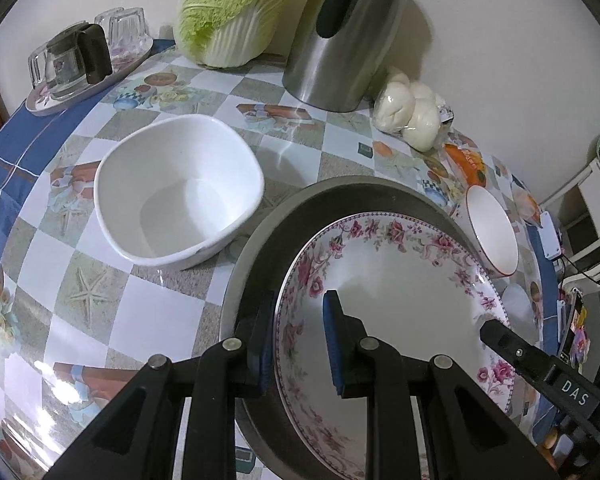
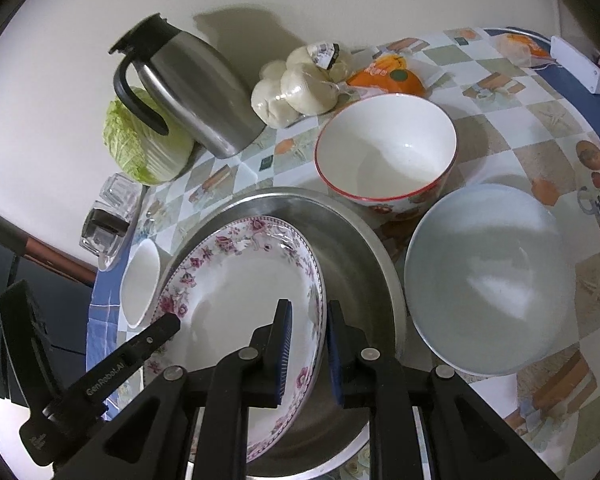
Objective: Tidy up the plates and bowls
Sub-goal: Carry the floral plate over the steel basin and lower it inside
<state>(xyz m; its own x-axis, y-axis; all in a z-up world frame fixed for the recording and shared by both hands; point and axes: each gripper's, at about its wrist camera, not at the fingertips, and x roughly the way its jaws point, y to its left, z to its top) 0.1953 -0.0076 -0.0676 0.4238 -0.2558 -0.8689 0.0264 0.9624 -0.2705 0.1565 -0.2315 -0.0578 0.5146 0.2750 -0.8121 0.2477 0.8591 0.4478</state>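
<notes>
Both my tongs sit on the floral plate (image 1: 400,300), one at each side of its rim. On my left gripper (image 1: 300,340) the blue pads straddle the near left rim, one pad outside and one over the plate's face, with a gap showing, so I can't tell if they pinch it. My right gripper (image 2: 306,354) has its pads close on either side of the plate's right rim, narrowly parted; I can't tell if they touch. That plate lies tilted inside the steel basin (image 2: 360,248). Left of the basin stands the white square bowl (image 1: 176,188). To its right are the red-rimmed bowl (image 2: 388,148) and, nearer me, the pale blue bowl (image 2: 488,276), all on the checked tablecloth (image 1: 100,312)
</notes>
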